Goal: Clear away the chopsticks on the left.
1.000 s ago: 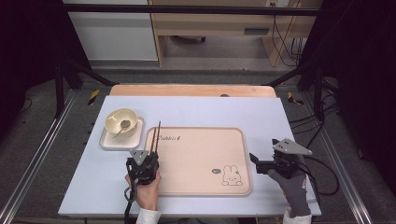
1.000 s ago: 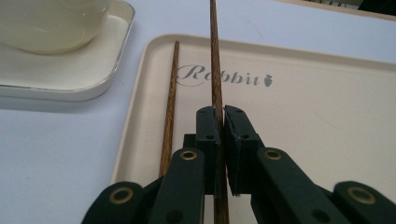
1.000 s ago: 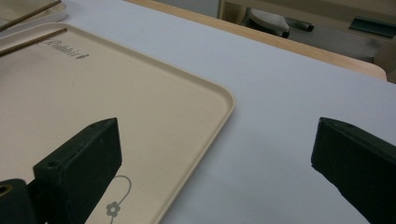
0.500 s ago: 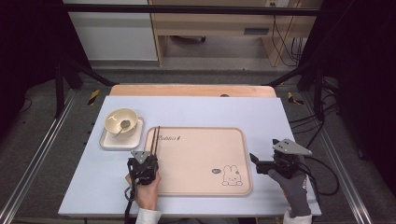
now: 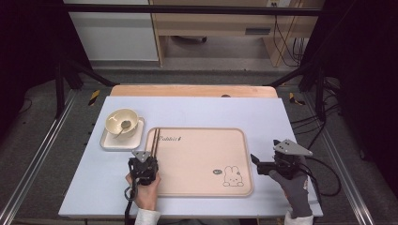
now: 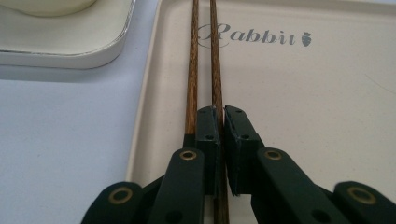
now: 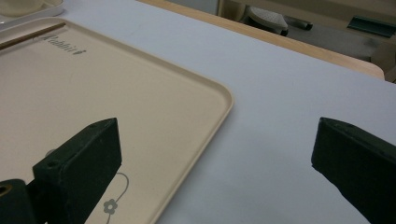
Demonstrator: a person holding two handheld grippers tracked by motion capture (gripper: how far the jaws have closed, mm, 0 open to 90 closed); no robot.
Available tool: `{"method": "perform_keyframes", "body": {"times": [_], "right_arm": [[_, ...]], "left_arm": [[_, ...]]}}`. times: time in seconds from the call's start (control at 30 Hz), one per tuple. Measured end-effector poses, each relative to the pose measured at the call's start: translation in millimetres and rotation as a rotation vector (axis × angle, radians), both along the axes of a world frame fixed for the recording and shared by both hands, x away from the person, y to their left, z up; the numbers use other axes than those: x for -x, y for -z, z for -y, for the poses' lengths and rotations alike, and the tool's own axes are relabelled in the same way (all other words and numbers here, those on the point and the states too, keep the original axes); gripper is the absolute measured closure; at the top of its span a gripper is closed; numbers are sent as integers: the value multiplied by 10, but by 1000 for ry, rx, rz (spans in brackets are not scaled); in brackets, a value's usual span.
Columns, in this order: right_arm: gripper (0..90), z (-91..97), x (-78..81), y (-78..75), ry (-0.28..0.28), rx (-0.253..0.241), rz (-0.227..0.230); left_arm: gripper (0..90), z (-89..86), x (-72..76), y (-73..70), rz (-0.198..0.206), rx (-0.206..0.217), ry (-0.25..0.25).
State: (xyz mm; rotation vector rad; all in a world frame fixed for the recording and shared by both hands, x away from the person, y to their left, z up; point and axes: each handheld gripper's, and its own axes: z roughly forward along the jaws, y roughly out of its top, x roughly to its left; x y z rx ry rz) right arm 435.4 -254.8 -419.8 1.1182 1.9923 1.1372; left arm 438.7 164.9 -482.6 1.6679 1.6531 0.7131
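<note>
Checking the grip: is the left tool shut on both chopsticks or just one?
Just one. The left tool pinches the right chopstick; the left chopstick lies outside its jaws.

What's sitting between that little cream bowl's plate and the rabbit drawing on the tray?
The high view shows a pair of brown chopsticks lying along the tray's left edge, then bare tray up to the rabbit drawing; the left gripper pinches one chopstick.

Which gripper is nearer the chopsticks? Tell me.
Left. The left gripper is right at the chopsticks, jaws shut on one of them at the tray's left edge. The right gripper waits off the tray's right side, jaws open.
</note>
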Motion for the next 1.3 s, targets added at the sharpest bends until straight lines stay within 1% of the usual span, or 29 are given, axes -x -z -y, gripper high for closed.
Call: {"method": "perform_keyframes", "body": {"times": [0.3, 0.43, 0.5, 0.6, 0.7, 0.77, 0.8, 0.83, 0.9, 1.07, 1.2, 1.3], "right_arm": [[19, 9, 4, -5, -3, 1, 7], [19, 6, 7, -7, -3, 1, 6], [19, 7, 10, -10, 0, -4, 6], [18, 14, 13, -15, 2, -4, 6], [13, 14, 13, -15, 3, -5, 6], [10, 13, 14, -14, 3, -4, 7], [8, 15, 14, -15, 3, -3, 9], [7, 17, 15, -17, 3, -7, 10], [6, 24, 18, -22, 5, -6, 13], [6, 32, 23, -28, 9, -8, 5], [6, 24, 18, -22, 2, -7, -1], [6, 15, 14, -16, 8, -2, -10]], "left_arm": [[832, 17, 9, 5, 7, -19, 4], [827, 9, 12, 2, 12, -10, 10], [817, 2, 17, -6, 19, 5, 21], [794, -7, 46, -54, 37, 32, 44], [767, -18, 76, -118, 55, 40, 78], [752, -35, 96, -165, 76, 48, 103], [740, -51, 102, -193, 88, 55, 128], [727, -59, 105, -208, 95, 57, 137], [709, -84, 106, -249, 108, 51, 164], [662, -171, 94, -328, 116, 34, 212], [633, -235, 101, -407, 121, 26, 232], [604, -250, 89, -476, 136, -10, 269]]}}
